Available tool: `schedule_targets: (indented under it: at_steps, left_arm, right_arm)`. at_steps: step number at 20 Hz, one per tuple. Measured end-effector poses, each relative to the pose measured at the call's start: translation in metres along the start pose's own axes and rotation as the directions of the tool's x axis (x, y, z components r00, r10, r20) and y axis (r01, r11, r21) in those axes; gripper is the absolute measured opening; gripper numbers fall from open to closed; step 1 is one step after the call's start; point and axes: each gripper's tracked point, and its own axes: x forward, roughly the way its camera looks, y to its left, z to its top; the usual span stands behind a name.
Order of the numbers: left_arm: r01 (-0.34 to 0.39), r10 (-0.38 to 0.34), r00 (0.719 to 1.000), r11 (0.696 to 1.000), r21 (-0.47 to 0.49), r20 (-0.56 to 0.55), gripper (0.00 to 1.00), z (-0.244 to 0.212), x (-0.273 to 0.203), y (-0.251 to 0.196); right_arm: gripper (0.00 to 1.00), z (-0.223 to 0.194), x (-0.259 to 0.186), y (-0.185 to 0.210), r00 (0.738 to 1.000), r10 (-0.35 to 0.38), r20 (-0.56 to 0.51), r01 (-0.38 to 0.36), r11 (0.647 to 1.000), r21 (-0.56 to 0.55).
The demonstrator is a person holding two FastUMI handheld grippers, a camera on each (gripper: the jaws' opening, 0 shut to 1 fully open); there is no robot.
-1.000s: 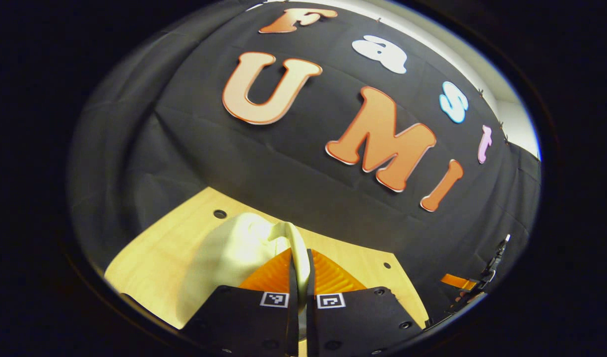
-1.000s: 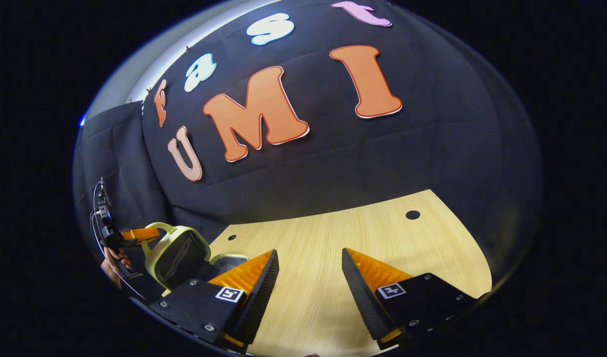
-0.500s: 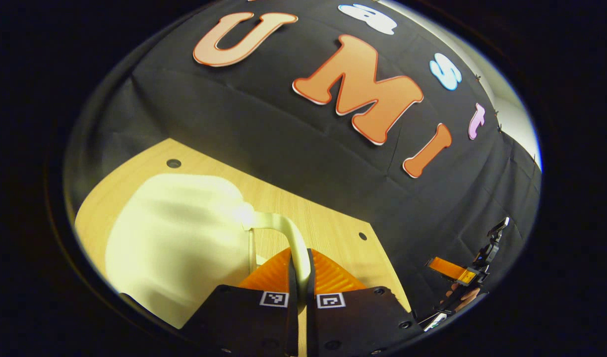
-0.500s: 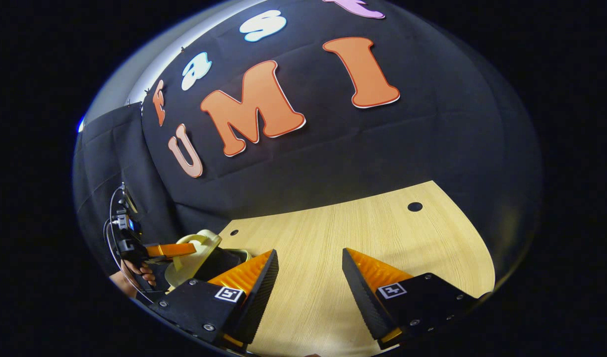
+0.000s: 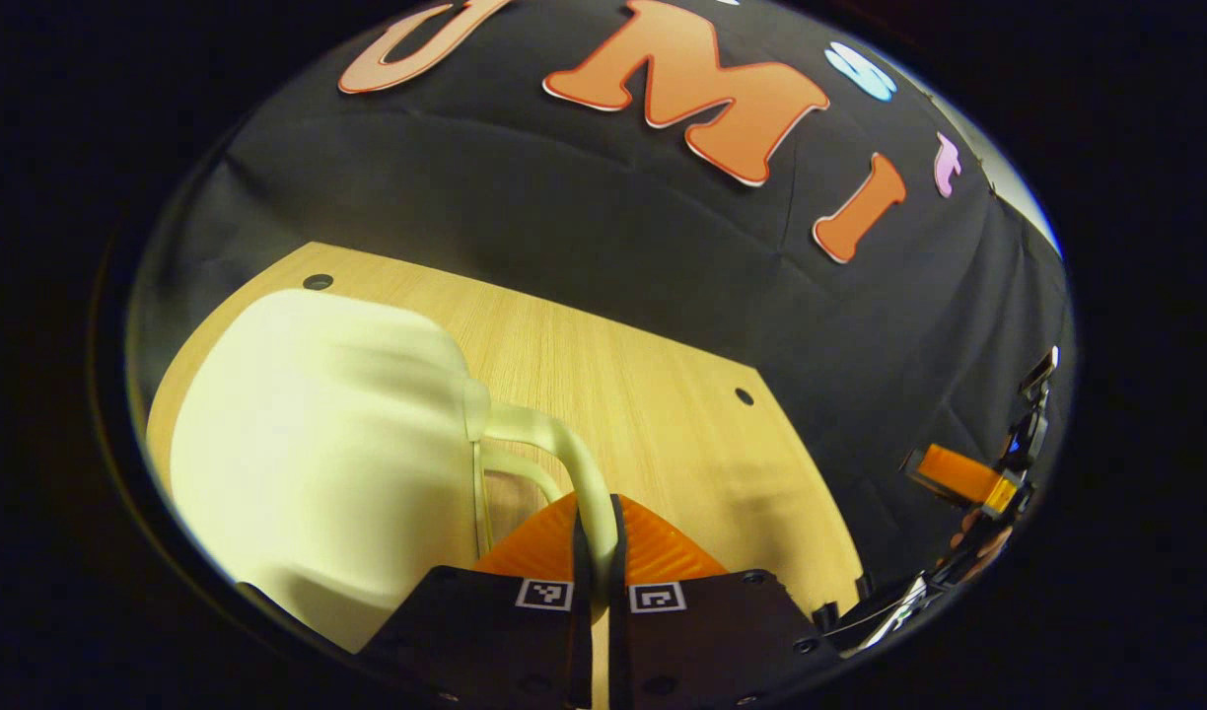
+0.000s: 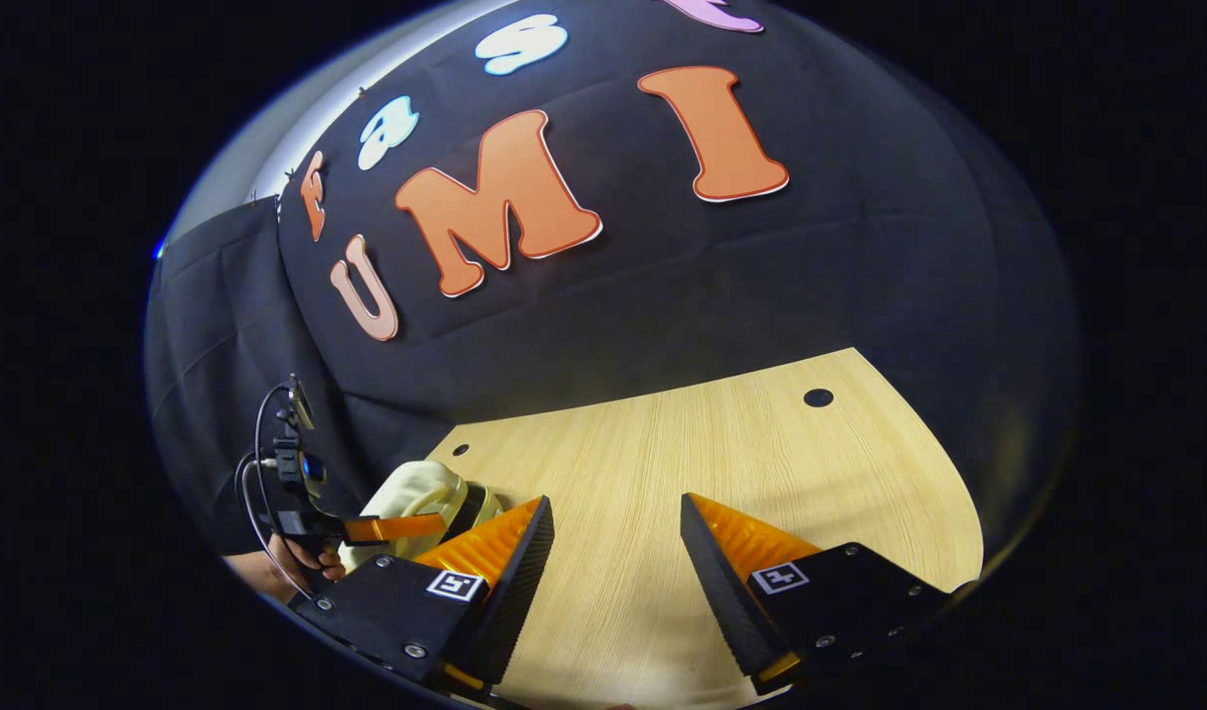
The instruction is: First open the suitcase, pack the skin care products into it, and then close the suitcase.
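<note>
Suitcase [image 5: 318, 454]: cream shell, on the desk [image 5: 643, 394], contents hidden. Handle [image 5: 574, 473]: clamped between both fingers of the left tool [image 5: 596, 547]. Right tool [image 6: 615, 552]: beside the suitcase, fingers spread wide, holding nothing.

Wooden table [image 6: 722, 463], black cloth wall [image 6: 840, 247]

The left gripper [image 5: 596, 537] pinches the pale suitcase's handle [image 5: 574, 463]; the suitcase [image 5: 318, 444] lies at nine o'clock on the wooden table [image 5: 663, 414].
</note>
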Motion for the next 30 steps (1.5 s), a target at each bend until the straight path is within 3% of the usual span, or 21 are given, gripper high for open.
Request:
schedule_targets:
  at_steps: [3, 6, 7, 8, 10, 11, 13, 15, 16, 20, 24, 28, 30]
  left_arm:
    - [-0.048, 0.054, 0.997, 0.994, 0.102, -0.058, 0.06, -0.032, 0.016, -0.001]
    - [-0.125, 0.146, 0.987, 0.959, 0.255, -0.069, 0.1, -0.048, 0.024, 0.001]
    - [-0.121, 0.15, 0.985, 0.954, 0.274, -0.088, 0.1, -0.055, 0.022, -0.007]
    - [-0.118, 0.151, 0.983, 0.954, 0.277, -0.102, 0.21, -0.059, 0.019, -0.012]
    - [-0.109, 0.137, 0.987, 0.953, 0.283, -0.08, 0.28, -0.062, 0.012, -0.024]
    - [-0.11, 0.132, 0.99, 0.948, 0.298, -0.054, 0.37, -0.056, 0.007, -0.03]
    - [-0.114, 0.122, 0.993, 0.93, 0.35, 0.002, 0.6, -0.041, -0.009, -0.039]
    - [-0.148, 0.128, 0.989, 0.909, 0.389, 0.076, 0.91, -0.015, -0.021, -0.047]
    - [-0.17, 0.136, 0.984, 0.903, 0.394, 0.113, 0.96, -0.004, -0.029, -0.051]
    - [-0.271, 0.158, 0.938, 0.888, 0.371, 0.308, 0.96, 0.057, -0.065, -0.069]
    - [-0.311, 0.108, 0.87, 0.877, 0.366, 0.48, 0.96, 0.096, -0.101, -0.097]
    - [-0.35, 0.081, 0.836, 0.841, 0.413, 0.543, 0.97, 0.131, -0.132, -0.111]
    - [-0.344, 0.061, 0.821, 0.846, 0.407, 0.568, 0.98, 0.14, -0.142, -0.119]
  right_arm:
    - [0.84, -0.006, 0.0, 0.007, 1.0, 0.011, -0.015, -0.011, 1.0, -0.003]
    - [0.84, -0.008, -0.005, 0.015, 1.0, 0.021, -0.01, -0.021, 1.0, -0.008]
    - [0.84, -0.008, -0.006, 0.017, 1.0, 0.022, -0.007, -0.022, 1.0, -0.013]
    - [0.84, -0.01, -0.006, 0.018, 1.0, 0.023, -0.008, -0.023, 1.0, -0.017]
    - [0.84, -0.009, -0.007, 0.019, 1.0, 0.019, 0.0, -0.019, 0.999, -0.031]
    - [0.84, -0.006, -0.008, 0.019, 1.0, 0.009, 0.013, -0.008, 0.999, -0.04]
    - [0.83, -0.002, -0.008, 0.02, 1.0, -0.002, 0.029, 0.004, 0.998, -0.064]
    - [0.84, 0.007, -0.008, 0.023, 0.998, -0.015, 0.065, 0.023, 0.993, -0.118]
    - [0.85, 0.014, -0.009, 0.027, 0.996, -0.016, 0.09, 0.029, 0.989, -0.146]
    - [0.85, 0.038, -0.014, 0.052, 0.985, 0.0, 0.173, 0.046, 0.964, -0.261]
    - [0.86, 0.063, -0.019, 0.089, 0.964, 0.066, 0.258, 0.027, 0.939, -0.342]
    - [0.86, 0.088, -0.026, 0.11, 0.93, 0.099, 0.353, 0.071, 0.896, -0.439]
    - [0.86, 0.099, -0.03, 0.12, 0.912, 0.121, 0.393, 0.083, 0.882, -0.465]
